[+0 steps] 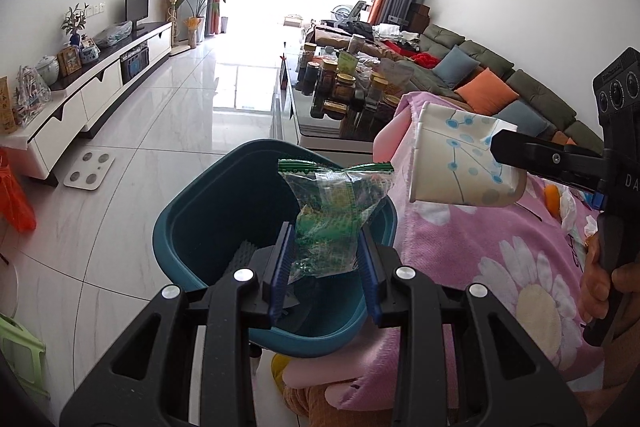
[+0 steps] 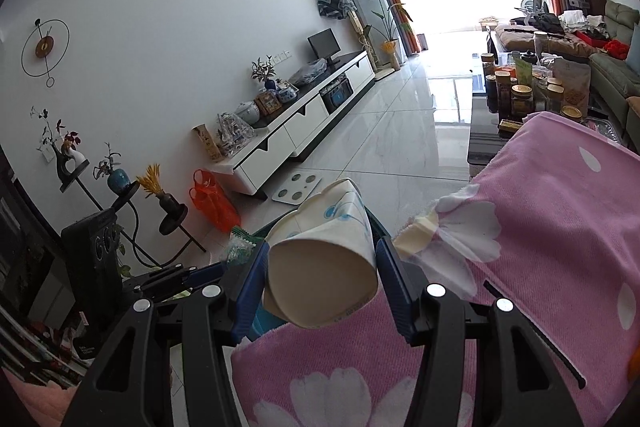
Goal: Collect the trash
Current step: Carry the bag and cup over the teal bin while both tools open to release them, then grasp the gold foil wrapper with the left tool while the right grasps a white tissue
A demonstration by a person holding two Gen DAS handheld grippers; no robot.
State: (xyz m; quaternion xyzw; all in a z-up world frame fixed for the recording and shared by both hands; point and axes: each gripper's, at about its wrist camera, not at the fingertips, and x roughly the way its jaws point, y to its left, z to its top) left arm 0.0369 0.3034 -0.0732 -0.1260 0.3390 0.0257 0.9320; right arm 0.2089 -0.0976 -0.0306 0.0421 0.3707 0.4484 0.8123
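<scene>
Left wrist view: left claw (image 1: 326,259) clamps a green snack wrapper (image 1: 332,211) above the teal bin (image 1: 188,227); right claw (image 2: 320,279) clamps a crushed paper cup (image 2: 324,259).

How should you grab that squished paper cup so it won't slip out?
Grip the paper cup across its flattened walls, about mid-length, coming from its open mouth end. Crushed, it has two broad flat faces for the pads to press on. The right gripper holds it this way, base pointing away, beside the teal bin.
</scene>
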